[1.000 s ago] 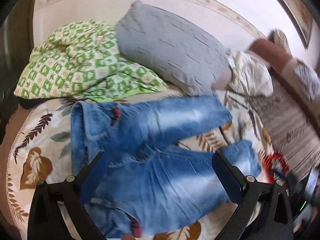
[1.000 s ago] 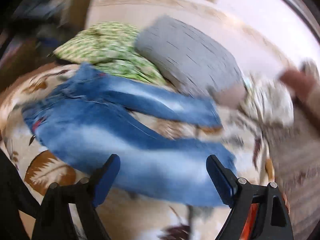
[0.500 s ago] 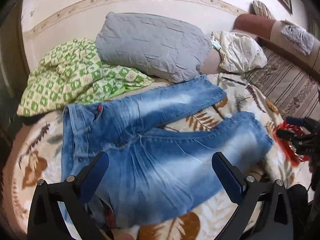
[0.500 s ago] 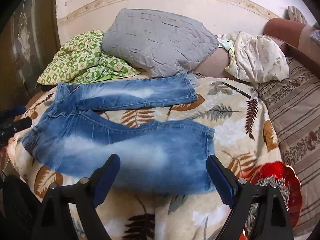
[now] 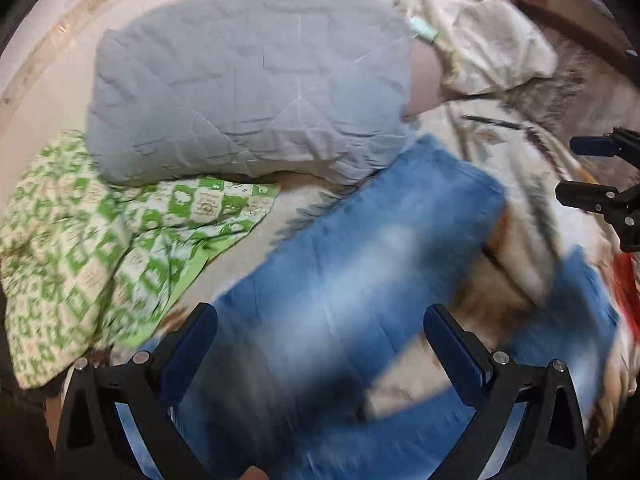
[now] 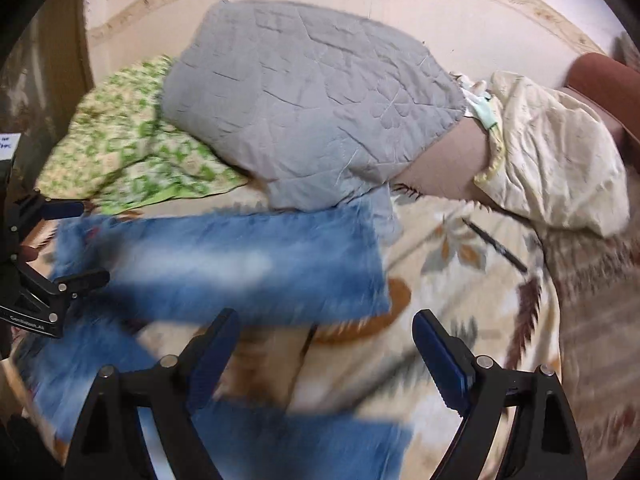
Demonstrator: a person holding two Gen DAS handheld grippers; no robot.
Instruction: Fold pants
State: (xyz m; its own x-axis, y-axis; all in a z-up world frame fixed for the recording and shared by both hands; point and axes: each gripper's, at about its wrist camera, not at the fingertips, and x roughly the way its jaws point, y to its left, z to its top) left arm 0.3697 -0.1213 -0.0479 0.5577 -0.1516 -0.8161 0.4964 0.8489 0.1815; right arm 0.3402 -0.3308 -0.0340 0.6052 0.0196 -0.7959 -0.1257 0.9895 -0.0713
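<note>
Blue faded jeans (image 5: 360, 264) lie flat on a leaf-patterned bedspread (image 6: 460, 280), legs spread apart. My left gripper (image 5: 320, 344) hovers open over the far leg, nothing between its fingers. In the right wrist view the far leg (image 6: 240, 264) runs across the middle and the near leg (image 6: 288, 432) lies under the gripper. My right gripper (image 6: 326, 336) is open above the bare bedspread between the two legs, close to the far leg's hem. Each gripper shows at the edge of the other's view: the right gripper (image 5: 584, 168), the left gripper (image 6: 70, 244). Both views are motion-blurred.
A grey quilted pillow (image 6: 312, 96) and a green checked blanket (image 5: 80, 248) lie behind the jeans against the wall. A cream bundle (image 6: 560, 152) sits at the right, a dark pen (image 6: 494, 246) lies on the bedspread, and a red object (image 5: 628, 284) is at the right edge.
Both grippers swept across the bed toward the far leg and the pillow, which now look closer. The left one left the waist area. Both stayed open.
</note>
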